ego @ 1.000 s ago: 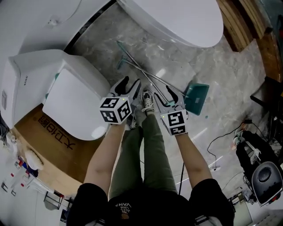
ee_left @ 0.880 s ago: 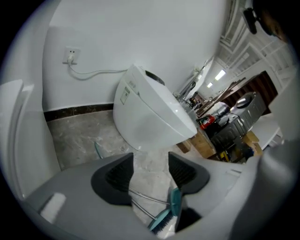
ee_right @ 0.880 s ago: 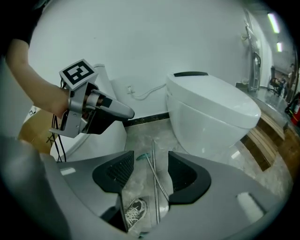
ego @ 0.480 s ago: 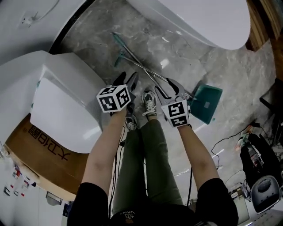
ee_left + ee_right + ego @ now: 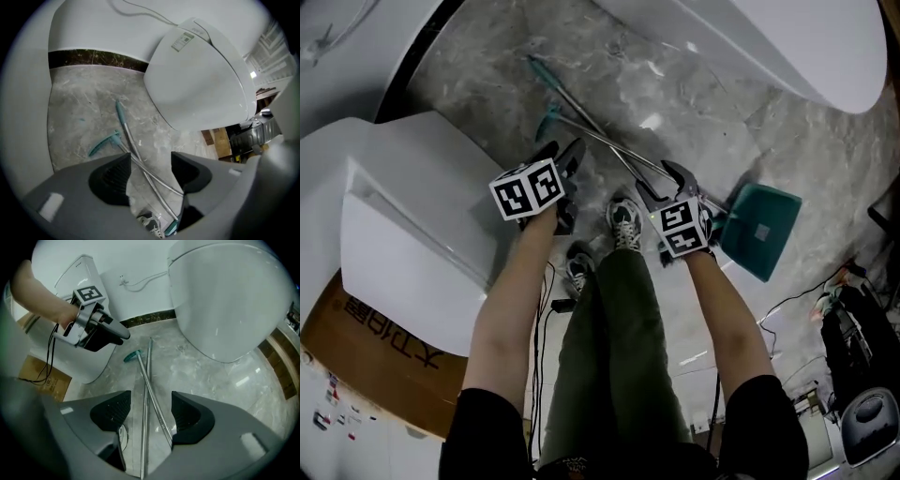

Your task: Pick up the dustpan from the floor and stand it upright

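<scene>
1. Cardboard box (image 5: 384,356), tucked against the near side of the white toilet (image 5: 403,234): large red printed characters, partly cut off, not legible.
2. Left gripper (image 5: 561,152) and right gripper (image 5: 664,183), just right of the white toilet: each cube bears black-and-white square markers, with no letters or numbers.
3. Dustpan (image 5: 759,230), well to the right of the white toilet: small pale sticker, print too small to read.
4. Second toilet (image 5: 197,79), across the floor from the white toilet: small label with a green strip on its top, unreadable.
</scene>
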`<state>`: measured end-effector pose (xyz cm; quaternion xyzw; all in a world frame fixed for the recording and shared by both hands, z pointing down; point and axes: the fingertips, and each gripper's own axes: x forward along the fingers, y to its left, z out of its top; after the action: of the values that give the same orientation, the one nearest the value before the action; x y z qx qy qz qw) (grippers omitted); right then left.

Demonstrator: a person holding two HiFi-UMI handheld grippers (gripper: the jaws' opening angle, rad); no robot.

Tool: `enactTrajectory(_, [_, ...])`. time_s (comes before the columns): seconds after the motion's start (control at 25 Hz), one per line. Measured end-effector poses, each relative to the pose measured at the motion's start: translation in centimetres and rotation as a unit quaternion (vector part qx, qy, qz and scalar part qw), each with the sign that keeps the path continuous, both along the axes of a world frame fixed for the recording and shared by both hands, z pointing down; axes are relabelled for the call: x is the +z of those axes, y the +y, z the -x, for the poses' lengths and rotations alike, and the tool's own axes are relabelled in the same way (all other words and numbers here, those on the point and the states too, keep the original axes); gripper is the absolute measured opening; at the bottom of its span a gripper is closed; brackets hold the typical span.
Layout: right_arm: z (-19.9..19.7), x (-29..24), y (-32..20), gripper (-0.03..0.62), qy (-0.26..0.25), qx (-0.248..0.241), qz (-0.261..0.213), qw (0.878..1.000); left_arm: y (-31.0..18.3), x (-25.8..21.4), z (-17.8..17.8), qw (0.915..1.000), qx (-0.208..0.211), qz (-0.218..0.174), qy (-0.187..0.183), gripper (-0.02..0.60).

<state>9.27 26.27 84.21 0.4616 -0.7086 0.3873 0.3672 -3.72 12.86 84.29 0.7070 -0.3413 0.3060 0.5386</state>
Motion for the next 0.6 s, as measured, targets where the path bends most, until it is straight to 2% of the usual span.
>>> enactTrajectory(0.24, [0.5,5.7,2.4,0.286,0.015,-0.013,0.029,0.999,0.7,4.4,-0.8,0.9992,0.007,0.039,0.011,0.324])
enactTrajectory(0.6, [0.9,11.3,3.9,0.296,0.043,-0.078,0.040,0.995,1.4,9.3,-2.4,0.9960,0.067,0.053,-0.026,0.331])
